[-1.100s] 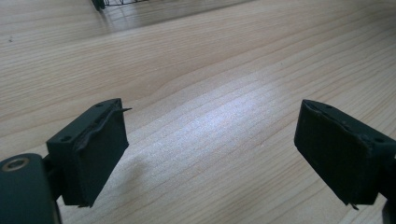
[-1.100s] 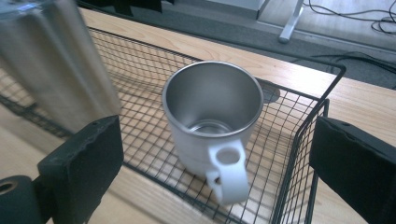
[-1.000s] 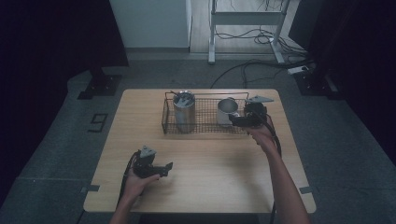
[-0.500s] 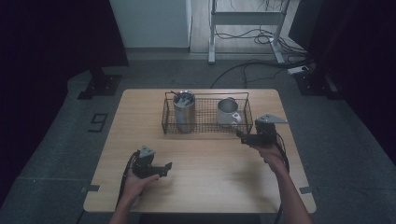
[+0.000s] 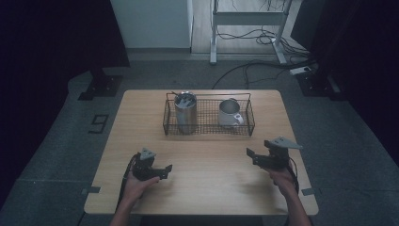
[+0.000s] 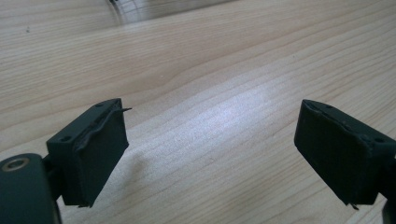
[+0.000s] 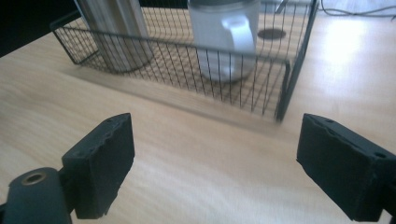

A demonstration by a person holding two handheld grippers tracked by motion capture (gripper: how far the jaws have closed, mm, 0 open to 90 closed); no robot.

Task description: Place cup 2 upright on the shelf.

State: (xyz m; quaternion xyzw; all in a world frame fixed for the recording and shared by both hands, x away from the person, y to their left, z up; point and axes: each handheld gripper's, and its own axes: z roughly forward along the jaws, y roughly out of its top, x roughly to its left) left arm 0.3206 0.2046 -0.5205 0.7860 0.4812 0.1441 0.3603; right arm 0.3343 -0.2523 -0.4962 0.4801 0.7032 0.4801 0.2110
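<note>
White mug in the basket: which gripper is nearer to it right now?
Right. The right gripper sits just in front of the basket's right end, near the white mug; the left gripper rests farther off, toward the table's near-left.

Wire basket [image 5: 209, 128] mid-table, steel canister [image 5: 185, 113] left, white mug [image 5: 229, 112] right, upright

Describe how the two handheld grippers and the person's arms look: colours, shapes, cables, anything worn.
Both grippers are black. The left gripper carries a small grey plate on top, and a dark cable trails back along the forearm. The right gripper bears a wider grey three-cornered plate, with its cable looping by the wrist. Each has two blocky black jaws with flat, slightly ragged-edged pads. The forearms are bare; no sleeves show.
</note>
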